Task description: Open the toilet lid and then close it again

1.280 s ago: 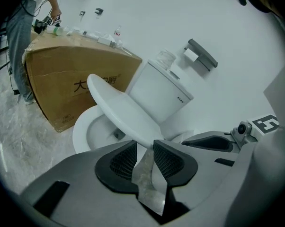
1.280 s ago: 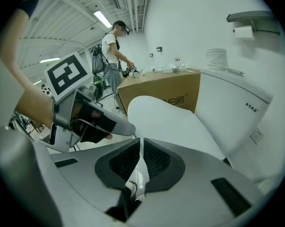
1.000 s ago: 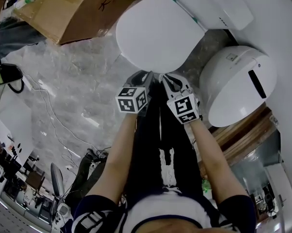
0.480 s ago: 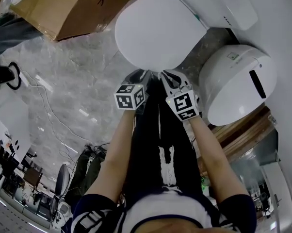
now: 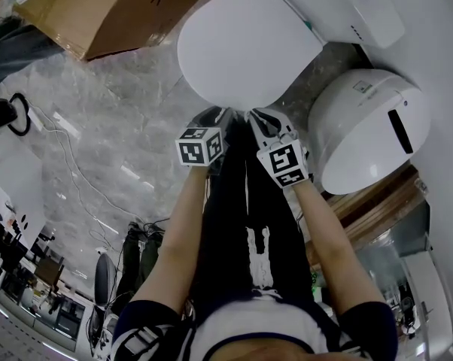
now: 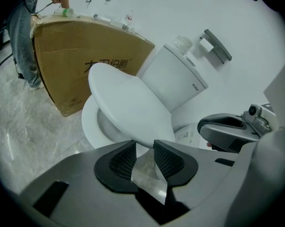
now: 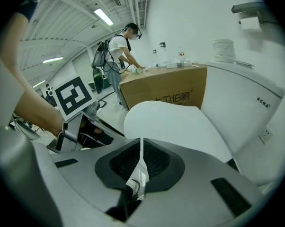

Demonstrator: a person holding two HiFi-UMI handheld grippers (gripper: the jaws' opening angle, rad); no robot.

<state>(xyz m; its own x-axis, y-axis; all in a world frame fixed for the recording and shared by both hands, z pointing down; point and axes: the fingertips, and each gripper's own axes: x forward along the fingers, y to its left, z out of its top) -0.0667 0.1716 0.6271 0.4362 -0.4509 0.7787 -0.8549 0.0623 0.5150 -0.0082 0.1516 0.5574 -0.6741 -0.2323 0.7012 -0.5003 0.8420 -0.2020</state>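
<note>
Lid tilted partway above bowl. Its front edge lies just ahead of both claws, hinge far side, long axis pointing away. Left claw: jaws apart, empty, seemingly nearer. Right claw: jaws together, empty.

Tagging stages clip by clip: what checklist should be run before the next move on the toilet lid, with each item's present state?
1. Toilet lid partly raised off the bowl: ok.
2. Left tool jaws apart, at the lid's front edge: ok.
3. Lid edge seated between the left jaws: cannot tell.
4. Right tool ready to grip: not ok, jaws together, empty.
5. Swing path back to the tank unobstructed: ok.
</note>
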